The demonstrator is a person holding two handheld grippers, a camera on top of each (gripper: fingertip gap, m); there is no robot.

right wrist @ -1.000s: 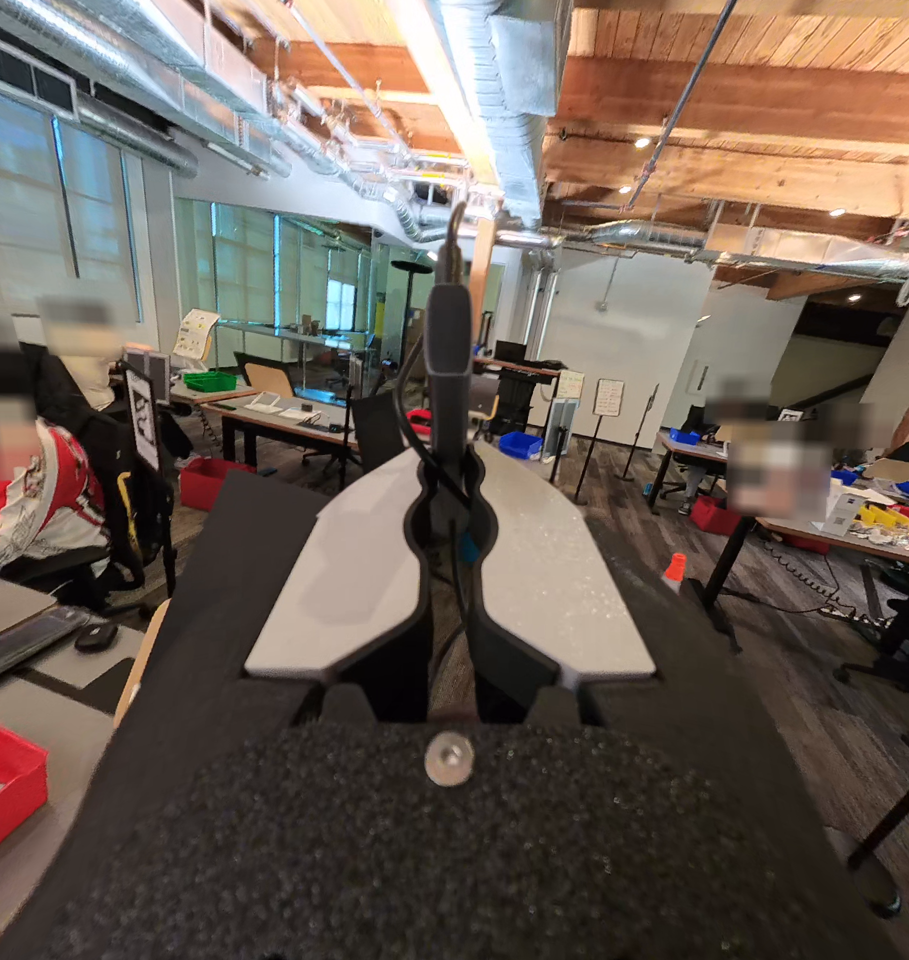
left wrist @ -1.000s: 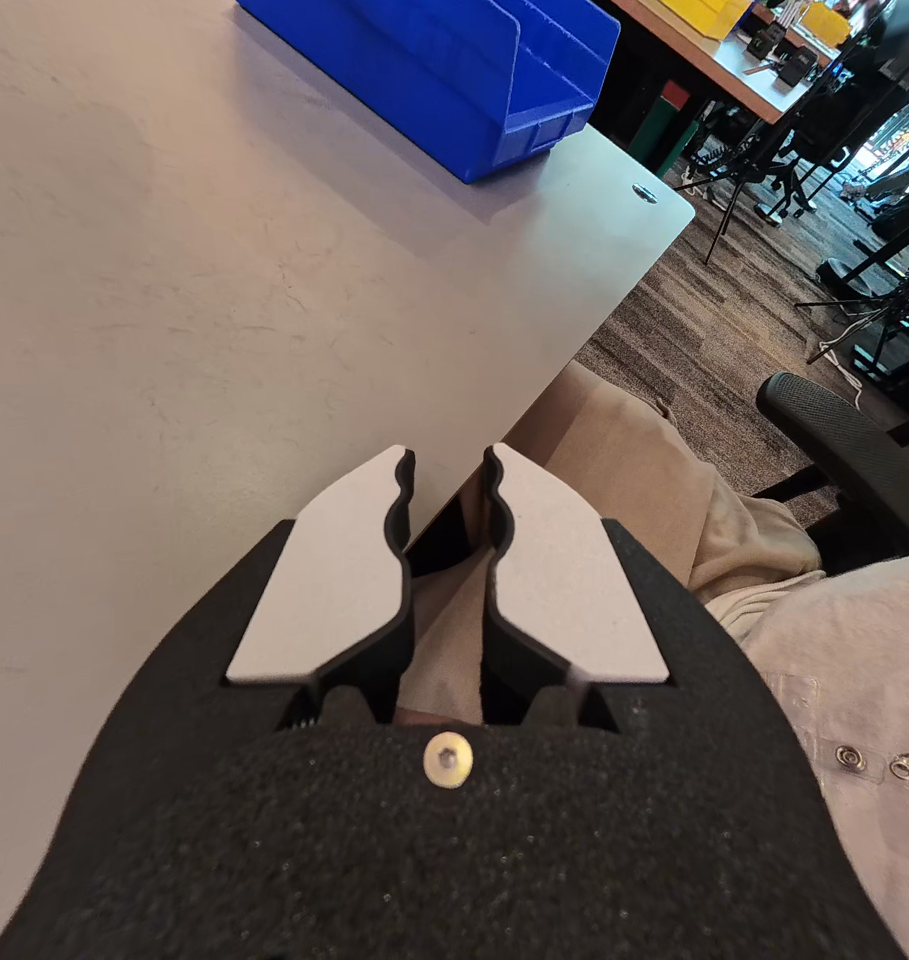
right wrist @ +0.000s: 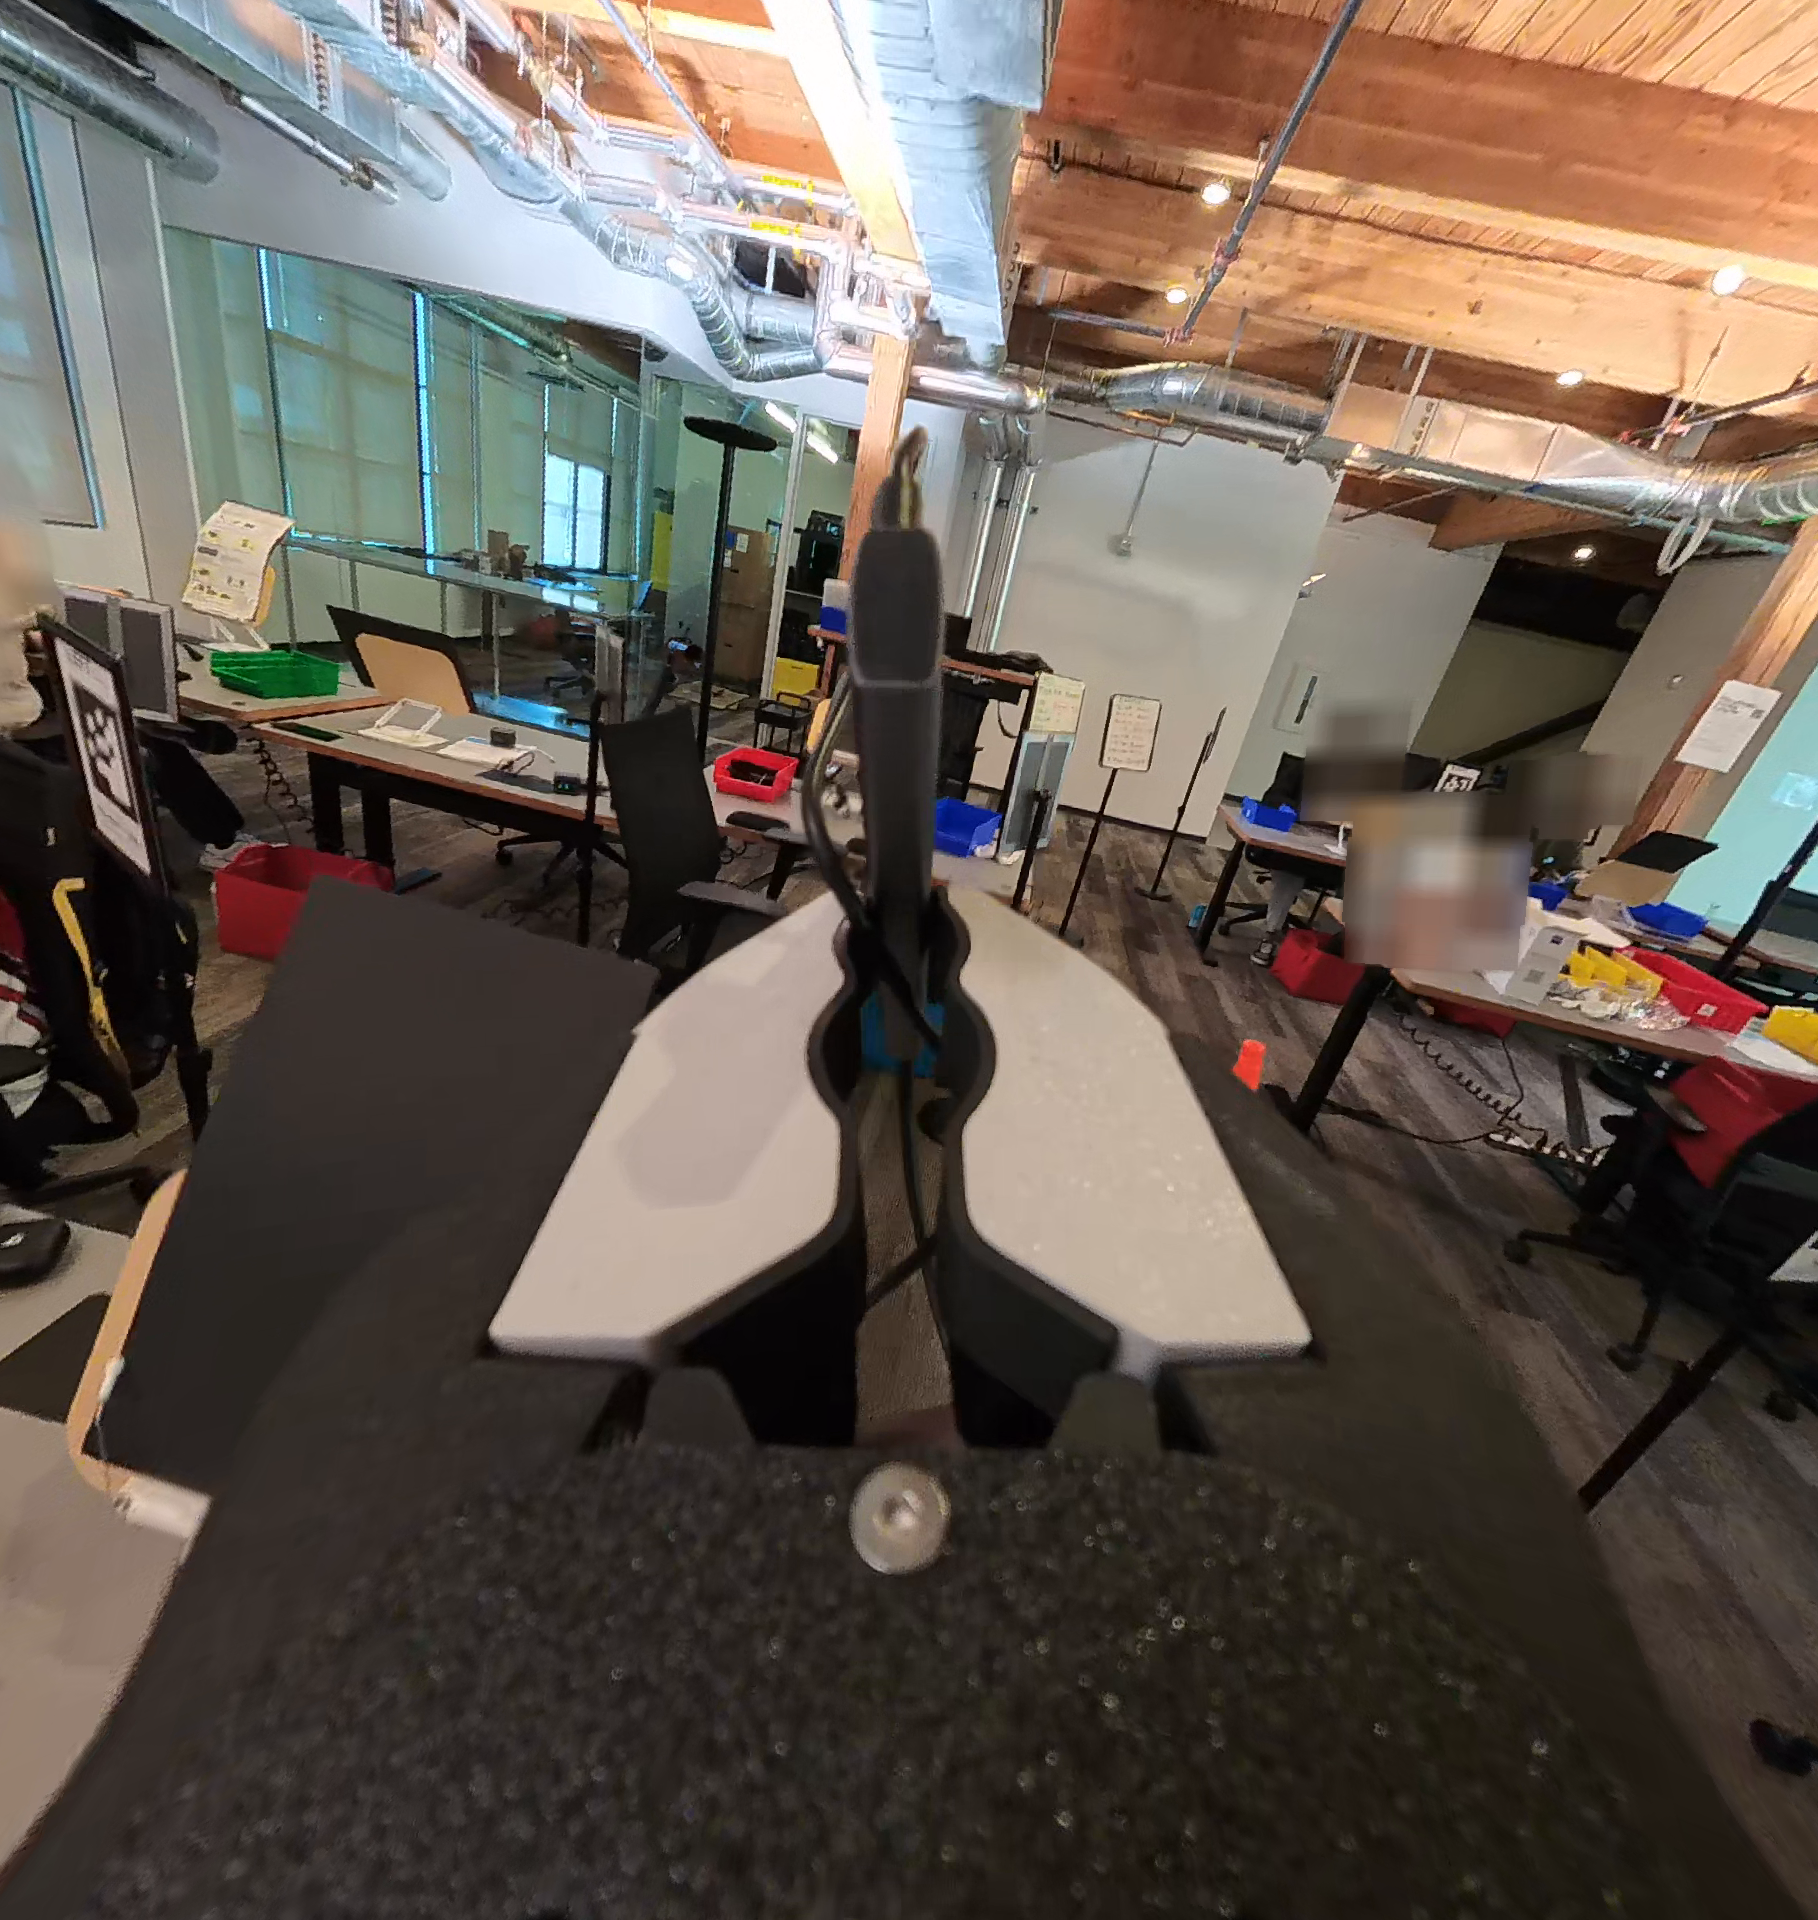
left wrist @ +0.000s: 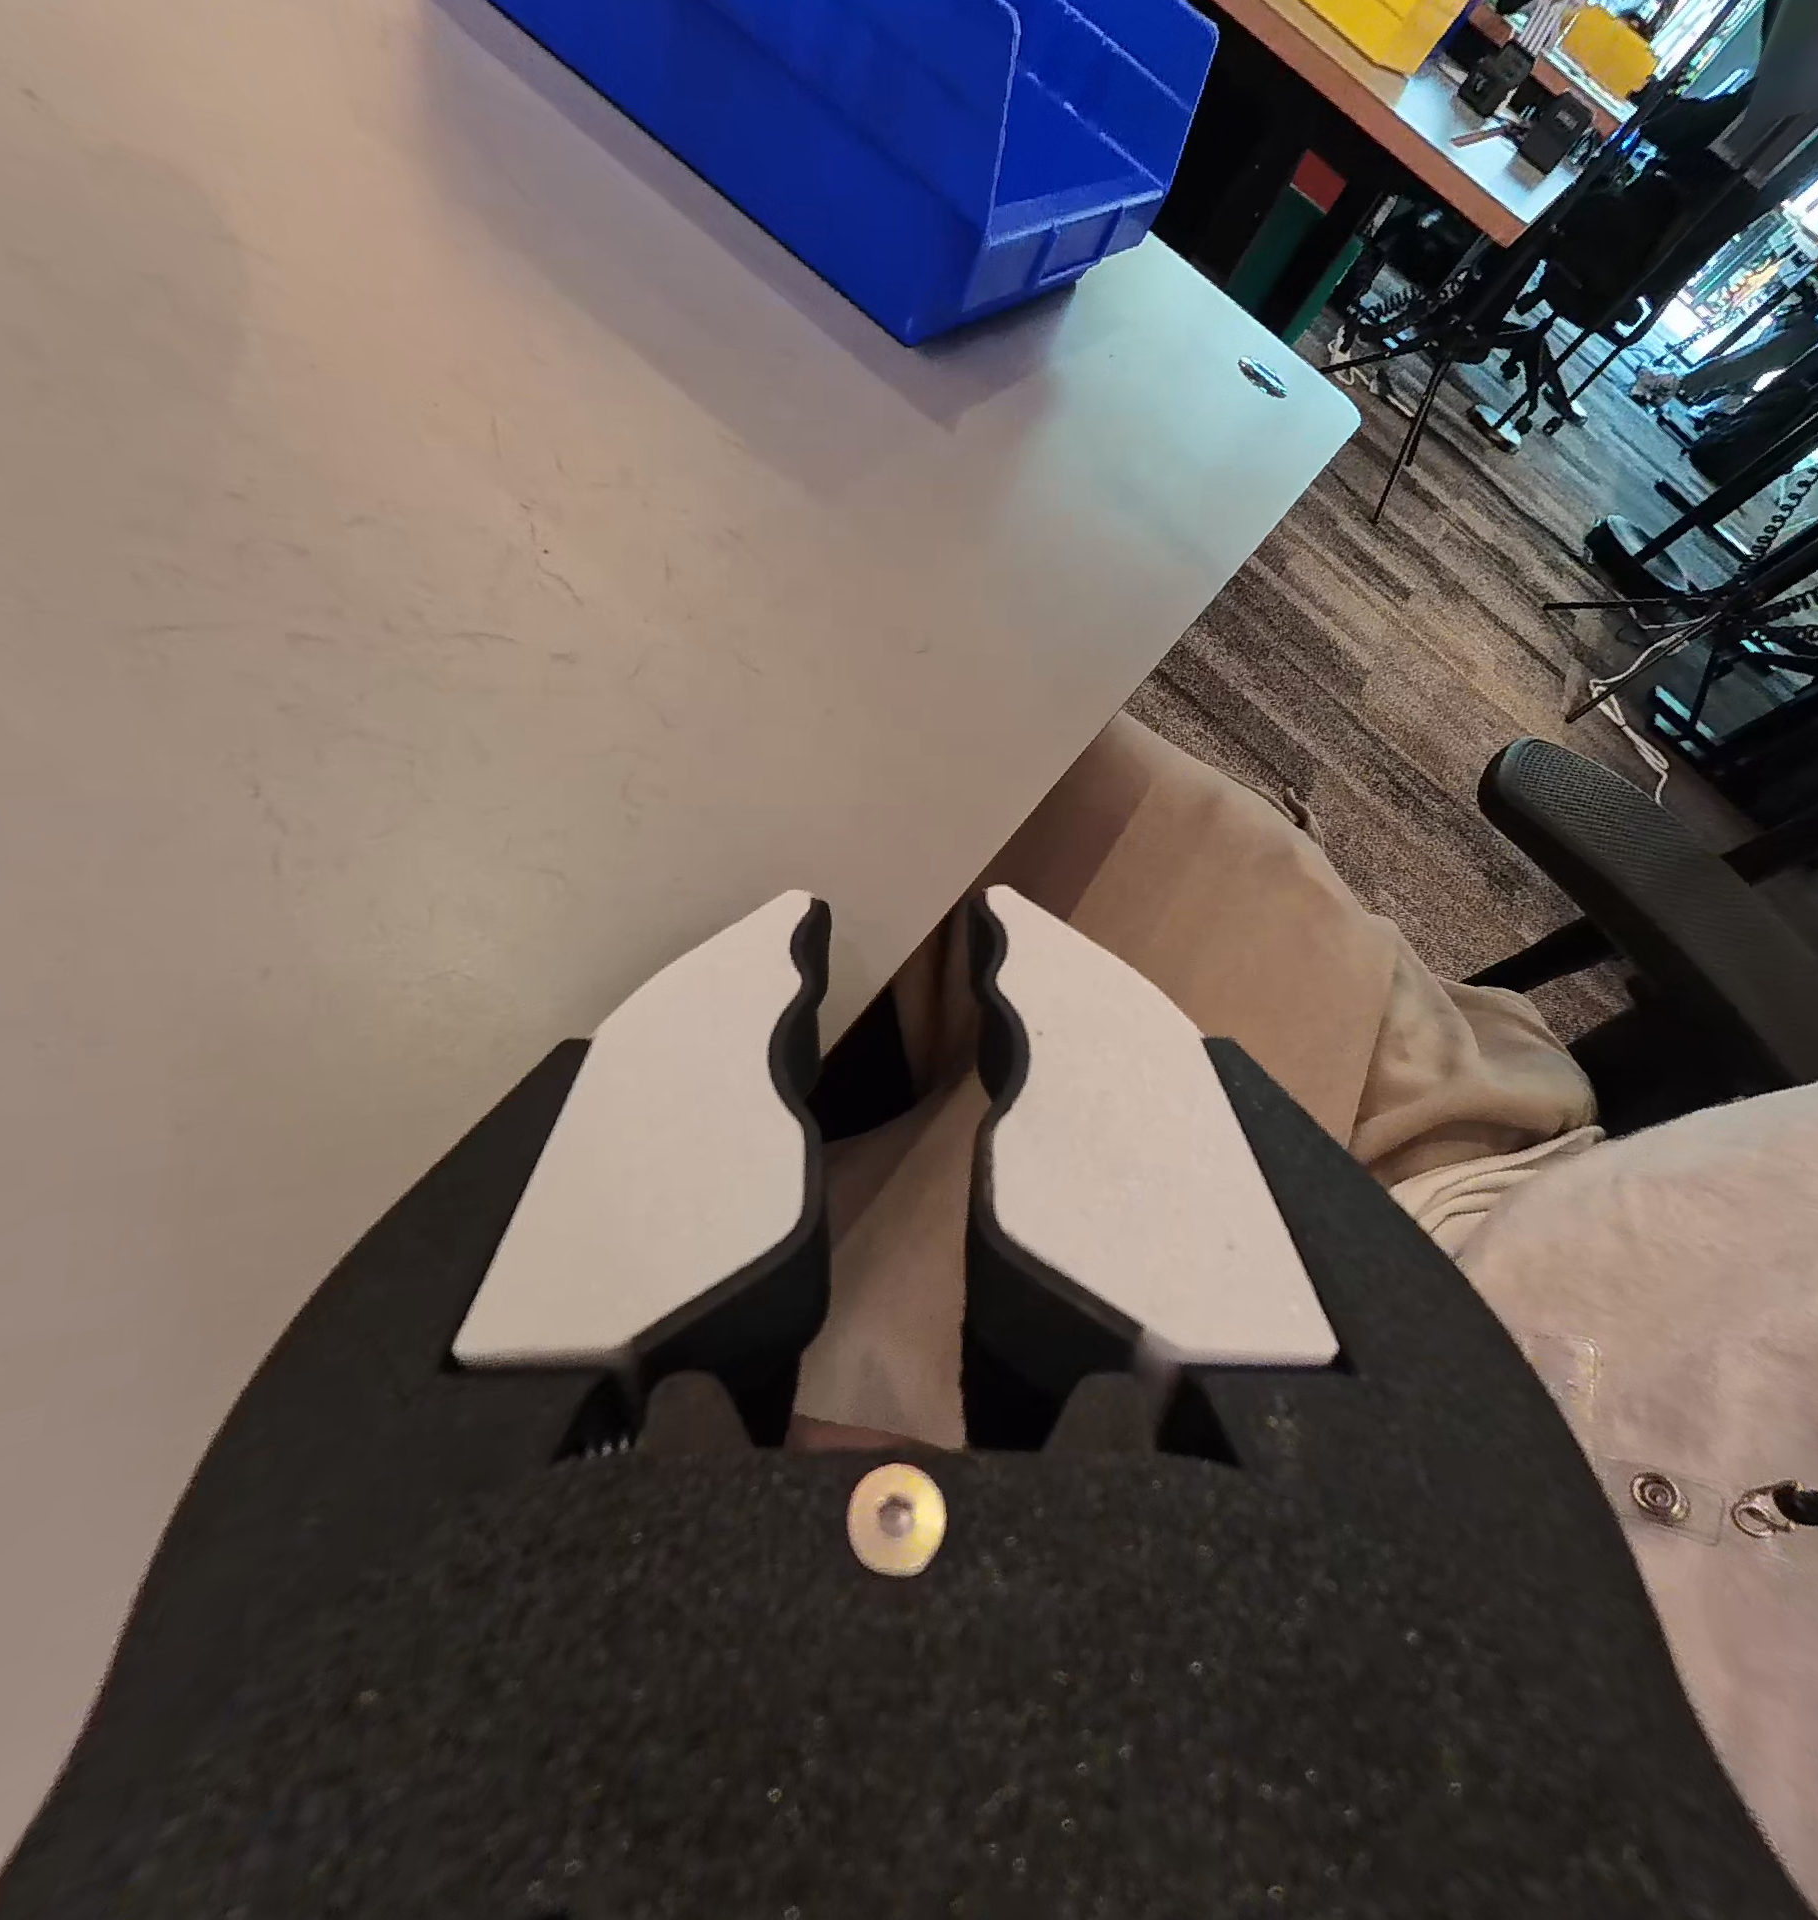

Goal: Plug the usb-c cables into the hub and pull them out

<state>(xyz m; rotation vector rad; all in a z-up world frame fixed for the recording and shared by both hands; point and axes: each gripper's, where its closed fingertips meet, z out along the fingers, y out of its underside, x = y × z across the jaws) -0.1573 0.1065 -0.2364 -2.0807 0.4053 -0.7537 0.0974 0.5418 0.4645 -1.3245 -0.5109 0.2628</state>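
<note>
My right gripper (right wrist: 900, 914) is shut on a dark grey hub (right wrist: 892, 665) and holds it upright in the air, seen edge-on against the room. A thin black cable (right wrist: 820, 769) loops along the hub's left side and runs down between the fingers. A small blue piece (right wrist: 889, 1039) sits between the jaws below the hub. A small plug end sticks out of the hub's top. My left gripper (left wrist: 900, 909) is open and empty, over the near edge of the grey table (left wrist: 365, 623).
A blue bin (left wrist: 884, 135) stands at the table's far side. A person's beige trousers (left wrist: 1248, 935) and a black chair (left wrist: 1663, 914) lie beyond the table edge. In the right wrist view there are desks, chairs and stands across the room. Tip to tip, the grippers are about 85 cm apart.
My right gripper has turned slightly with the hub still in it, so the room has shifted left in its view. The left gripper has barely moved and stays open.
</note>
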